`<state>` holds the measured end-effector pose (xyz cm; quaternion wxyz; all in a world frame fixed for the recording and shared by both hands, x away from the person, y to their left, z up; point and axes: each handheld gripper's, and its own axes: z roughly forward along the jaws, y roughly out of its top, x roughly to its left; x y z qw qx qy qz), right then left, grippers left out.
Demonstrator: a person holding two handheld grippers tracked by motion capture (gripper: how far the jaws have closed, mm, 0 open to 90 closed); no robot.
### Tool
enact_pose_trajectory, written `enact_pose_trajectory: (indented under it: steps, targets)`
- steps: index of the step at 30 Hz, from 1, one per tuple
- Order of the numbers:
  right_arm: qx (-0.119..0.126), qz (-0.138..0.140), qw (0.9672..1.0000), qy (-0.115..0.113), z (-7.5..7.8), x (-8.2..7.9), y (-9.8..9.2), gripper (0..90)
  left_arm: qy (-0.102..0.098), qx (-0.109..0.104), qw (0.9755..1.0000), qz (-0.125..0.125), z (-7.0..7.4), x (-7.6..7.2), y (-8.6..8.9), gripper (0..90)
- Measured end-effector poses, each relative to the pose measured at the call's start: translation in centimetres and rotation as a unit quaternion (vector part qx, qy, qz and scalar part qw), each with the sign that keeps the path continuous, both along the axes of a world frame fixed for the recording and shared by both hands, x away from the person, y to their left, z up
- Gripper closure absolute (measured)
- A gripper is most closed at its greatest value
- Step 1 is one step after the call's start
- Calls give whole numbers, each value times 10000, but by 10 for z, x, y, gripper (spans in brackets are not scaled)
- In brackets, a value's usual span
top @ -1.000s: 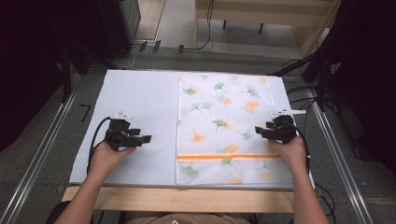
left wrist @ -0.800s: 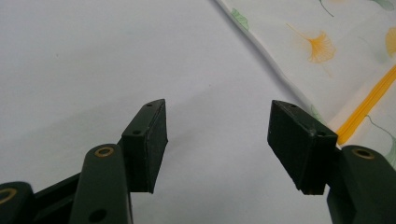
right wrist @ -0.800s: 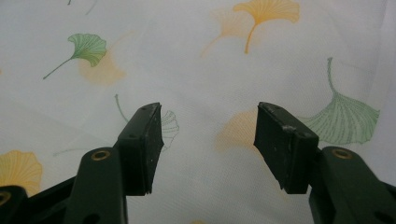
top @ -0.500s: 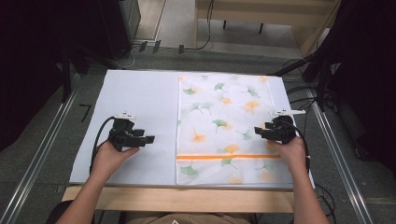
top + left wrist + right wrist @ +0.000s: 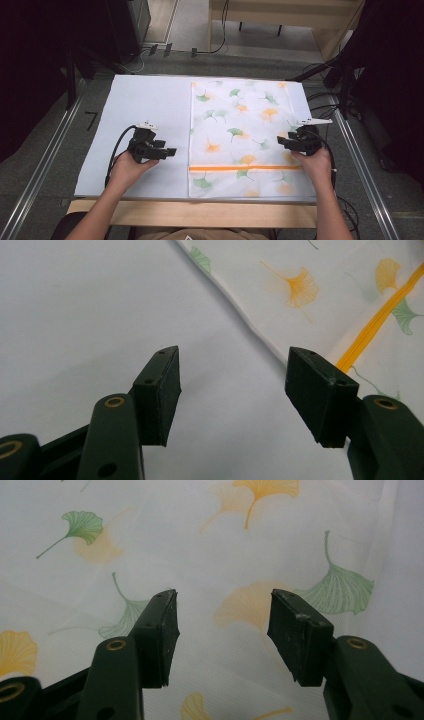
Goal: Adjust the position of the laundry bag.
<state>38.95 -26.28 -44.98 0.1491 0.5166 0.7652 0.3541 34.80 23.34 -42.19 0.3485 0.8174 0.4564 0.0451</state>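
A white cloth printed with green and orange ginkgo leaves lies flat on the right half of the pale table cover. An orange stripe crosses it near the front. My left gripper is open on the bare cover, pointing right, a short way from the cloth's left edge. The left gripper view shows its jaws wide apart with nothing between them. My right gripper rests at the cloth's right side, pointing left. Its jaws have just been closing a little and still stand open over the cloth, holding nothing.
The table's wooden front edge runs below the cover. Metal rails flank the table. Cables and dark equipment stand at the back and the right. Bare cover lies left of the cloth.
My left gripper has slid right across the cover, towards the cloth's left edge. The right hand has stayed where it was.
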Motion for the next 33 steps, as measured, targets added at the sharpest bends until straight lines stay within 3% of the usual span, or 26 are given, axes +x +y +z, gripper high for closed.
enact_pose_trajectory:
  steps: [3,18,25,33]
  targets:
    - [-3,-21,10000,30,-1,-1,-3,468,54,-36,9999,-120,-2,1,-9,390]
    - [-101,-177,9996,169,-7,-14,-21,476,142,182,9986,-473,-10,8,-43,416]
    - [-131,-301,9993,162,-8,-19,-30,469,240,278,9981,-496,-16,12,-55,423]
    - [-224,-449,9986,187,-13,-23,-41,437,367,330,9982,-342,-27,21,-59,426]
